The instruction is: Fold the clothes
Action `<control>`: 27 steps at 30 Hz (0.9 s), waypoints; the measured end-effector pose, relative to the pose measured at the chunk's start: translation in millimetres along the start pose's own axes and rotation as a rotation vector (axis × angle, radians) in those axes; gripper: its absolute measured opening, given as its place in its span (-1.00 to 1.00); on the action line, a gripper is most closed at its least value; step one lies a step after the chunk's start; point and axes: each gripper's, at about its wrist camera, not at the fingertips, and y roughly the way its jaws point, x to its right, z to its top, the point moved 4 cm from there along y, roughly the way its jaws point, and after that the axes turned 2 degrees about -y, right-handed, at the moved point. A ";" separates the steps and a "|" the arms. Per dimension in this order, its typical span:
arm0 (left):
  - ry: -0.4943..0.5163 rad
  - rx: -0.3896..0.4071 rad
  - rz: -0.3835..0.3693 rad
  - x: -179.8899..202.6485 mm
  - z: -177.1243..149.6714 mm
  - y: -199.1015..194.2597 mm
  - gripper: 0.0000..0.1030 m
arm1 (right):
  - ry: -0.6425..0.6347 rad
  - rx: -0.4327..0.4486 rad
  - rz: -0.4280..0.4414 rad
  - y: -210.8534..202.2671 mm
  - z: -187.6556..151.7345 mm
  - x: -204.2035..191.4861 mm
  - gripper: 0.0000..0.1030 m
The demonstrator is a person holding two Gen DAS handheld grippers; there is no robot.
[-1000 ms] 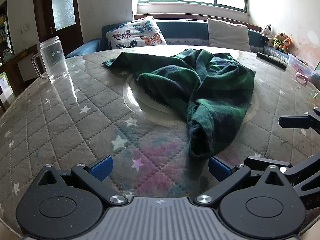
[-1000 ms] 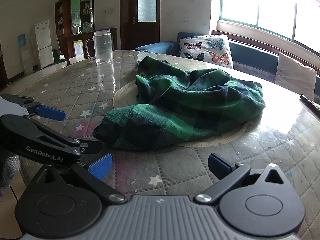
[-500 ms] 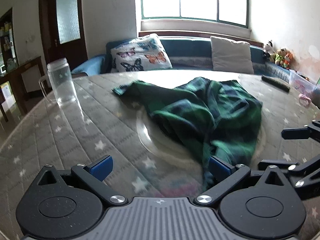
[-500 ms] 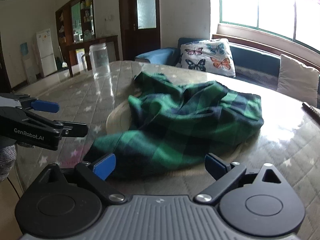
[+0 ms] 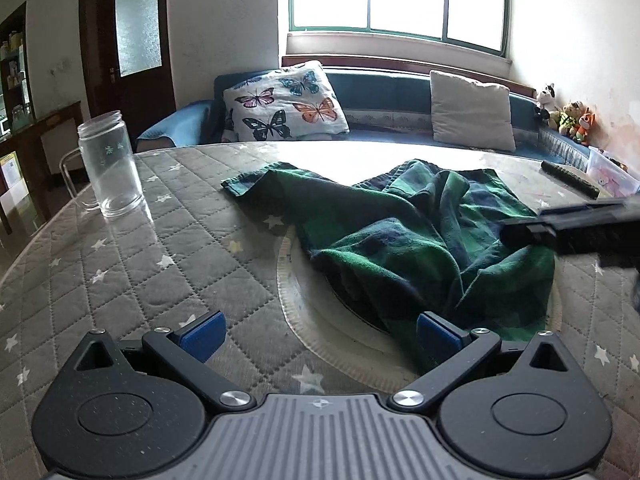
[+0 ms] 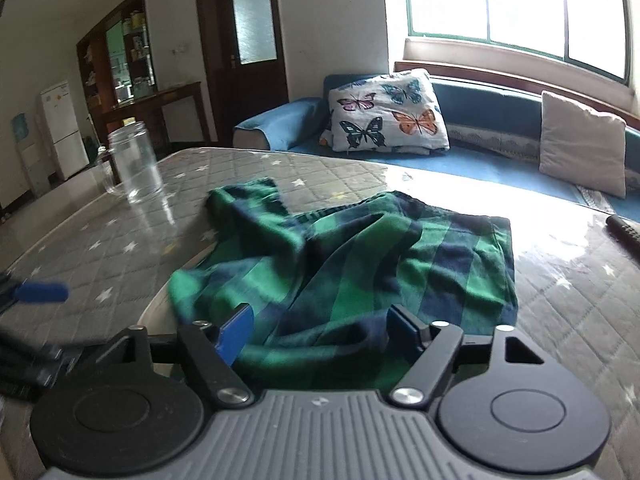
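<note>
A crumpled green and navy plaid garment (image 5: 404, 240) lies in a heap on the round quilted table (image 5: 180, 248), over a clear round turntable disc (image 5: 296, 320). My left gripper (image 5: 320, 330) is open, low over the table at the garment's near edge, its right pad touching or just beside the cloth. In the right wrist view the same garment (image 6: 360, 276) fills the middle. My right gripper (image 6: 320, 330) is open with cloth lying between its blue pads. The right gripper's fingers (image 5: 580, 226) show blurred at the right of the left wrist view.
A clear glass mug (image 5: 110, 168) stands at the table's far left. A black remote (image 5: 570, 178) lies at the far right edge. Behind the table runs a blue sofa (image 5: 384, 92) with a butterfly pillow (image 5: 286, 102) and a grey cushion (image 5: 472, 116).
Both grippers have moved forward from the table's front edge toward the garment. The right gripper now reaches over the cloth's near part. Both stay open.
</note>
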 end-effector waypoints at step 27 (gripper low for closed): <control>0.058 -0.028 0.015 12.3 27.7 43.3 1.00 | 0.203 0.048 -0.039 20.5 15.1 84.9 -0.95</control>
